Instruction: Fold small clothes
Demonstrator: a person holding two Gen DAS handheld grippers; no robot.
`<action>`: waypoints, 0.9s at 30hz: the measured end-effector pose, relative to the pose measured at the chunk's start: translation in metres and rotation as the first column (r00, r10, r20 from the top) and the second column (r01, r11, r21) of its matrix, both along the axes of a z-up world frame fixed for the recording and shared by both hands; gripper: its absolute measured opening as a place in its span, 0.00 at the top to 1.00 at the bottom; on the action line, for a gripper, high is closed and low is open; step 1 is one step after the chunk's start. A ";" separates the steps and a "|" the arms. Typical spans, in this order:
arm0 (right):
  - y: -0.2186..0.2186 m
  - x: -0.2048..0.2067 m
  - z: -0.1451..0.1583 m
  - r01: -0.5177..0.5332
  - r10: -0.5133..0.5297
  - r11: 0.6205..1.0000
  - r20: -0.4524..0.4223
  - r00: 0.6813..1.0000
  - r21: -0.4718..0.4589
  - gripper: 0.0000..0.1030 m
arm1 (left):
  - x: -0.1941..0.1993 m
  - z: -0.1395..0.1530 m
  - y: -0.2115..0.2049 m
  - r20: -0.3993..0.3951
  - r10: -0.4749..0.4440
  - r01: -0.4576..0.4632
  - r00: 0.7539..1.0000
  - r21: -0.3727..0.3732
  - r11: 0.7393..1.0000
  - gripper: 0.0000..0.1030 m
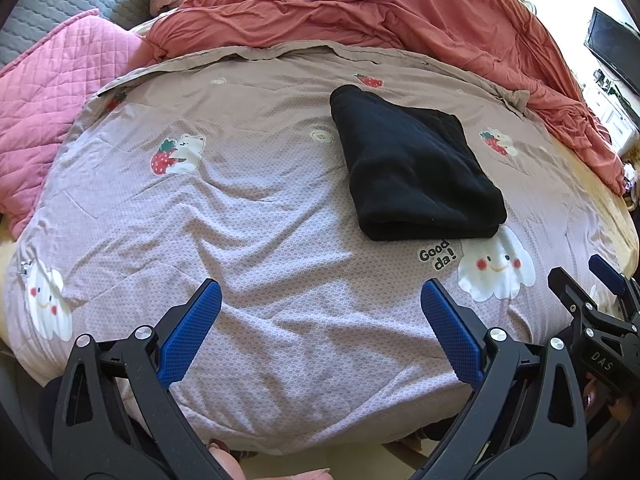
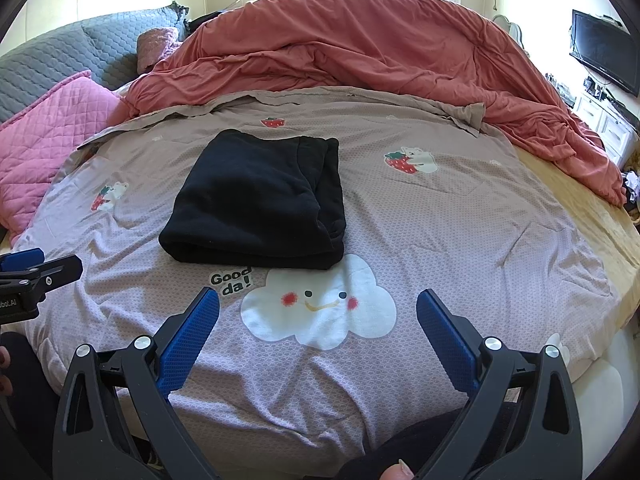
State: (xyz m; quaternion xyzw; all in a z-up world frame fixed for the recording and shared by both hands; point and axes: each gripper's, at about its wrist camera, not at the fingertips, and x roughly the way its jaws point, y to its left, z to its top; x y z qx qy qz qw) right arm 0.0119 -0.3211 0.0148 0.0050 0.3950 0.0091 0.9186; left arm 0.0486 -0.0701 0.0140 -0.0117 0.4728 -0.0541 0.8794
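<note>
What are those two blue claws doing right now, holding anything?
Left gripper: open, holding nothing, above the printed sheet.
Right gripper: open, holding nothing; the folded black garment lies apart from it.

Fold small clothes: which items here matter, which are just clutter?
Job:
black garment, already folded, on printed bedsheet
left gripper, open, empty
right gripper, open, empty

Clutter:
rust duvet
pink quilted pillow
grey pillow
TV

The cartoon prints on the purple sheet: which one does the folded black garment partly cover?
The "Good da!" lettering beside the big smiling cloud; the folded black garment hides its upper edge. The strawberry bears lie apart, uncovered.
</note>
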 end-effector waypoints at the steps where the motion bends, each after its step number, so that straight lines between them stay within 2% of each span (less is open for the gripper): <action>1: -0.002 0.000 0.000 0.004 -0.004 1.000 -0.001 1.000 0.004 0.05 | 0.000 0.000 0.000 -0.003 -0.004 0.004 1.000 -0.006 1.000 0.09; 5: -0.015 -0.001 0.002 0.041 -0.041 0.998 0.003 0.999 0.045 0.05 | 0.001 -0.002 0.004 -0.019 -0.006 0.006 1.000 0.011 1.000 0.09; 8: -0.052 -0.007 0.014 0.155 -0.162 0.980 0.049 0.986 0.124 0.05 | 0.003 -0.004 0.018 -0.033 0.001 -0.001 0.999 0.005 1.000 0.09; 11: -0.114 -0.020 0.027 0.312 -0.329 0.933 0.079 0.941 0.177 0.05 | 0.008 -0.004 0.052 -0.030 0.045 -0.046 0.999 -0.003 0.999 0.09; 13: -0.170 -0.037 0.030 0.442 -0.468 0.869 0.076 0.881 0.222 0.05 | 0.019 -0.004 0.091 -0.018 0.121 -0.121 0.992 0.012 0.993 0.09; 14: -0.195 -0.047 0.028 0.503 -0.530 0.833 0.071 0.845 0.231 0.05 | 0.025 -0.004 0.111 -0.010 0.171 -0.171 0.985 0.024 0.985 0.09; 15: -0.228 -0.061 0.021 0.581 -0.605 0.784 0.058 0.794 0.221 0.05 | 0.029 -0.005 0.129 -0.005 0.213 -0.212 0.977 0.028 0.977 0.09; 17: -0.276 -0.084 0.007 0.702 -0.715 0.694 0.042 0.697 0.158 0.05 | 0.046 -0.012 0.187 -0.019 0.336 -0.335 0.942 0.038 0.941 0.09; 19: -0.336 -0.117 -0.020 0.828 -0.830 0.557 0.010 0.558 0.068 0.05 | 0.059 -0.021 0.235 -0.033 0.427 -0.425 0.903 0.054 0.903 0.09; 20: -0.364 -0.134 -0.035 0.877 -0.877 0.480 -0.015 0.480 0.025 0.05 | 0.067 -0.026 0.263 -0.032 0.484 -0.480 0.875 0.083 0.873 0.09; 22: -0.409 -0.165 -0.061 0.935 -0.935 0.353 -0.055 0.351 -0.029 0.05 | 0.078 -0.035 0.306 -0.024 0.568 -0.561 0.823 0.135 0.817 0.09; 23: -0.428 -0.176 -0.072 0.950 -0.951 0.307 -0.058 0.304 -0.062 0.05 | 0.083 -0.039 0.328 -0.025 0.608 -0.598 0.794 0.150 0.787 0.09; 24: -0.440 -0.183 -0.080 0.956 -0.959 0.281 -0.061 0.276 -0.086 0.05 | 0.089 -0.046 0.354 -0.039 0.649 -0.638 0.759 0.153 0.755 0.09; 26: -0.473 -0.201 -0.102 0.967 -0.976 0.209 -0.093 0.197 -0.148 0.05 | 0.094 -0.053 0.389 -0.041 0.710 -0.696 0.703 0.163 0.699 0.09; 27: -0.483 -0.207 -0.110 0.971 -0.978 0.192 -0.113 0.177 -0.144 0.05 | 0.096 -0.057 0.405 -0.039 0.734 -0.719 0.678 0.174 0.673 0.09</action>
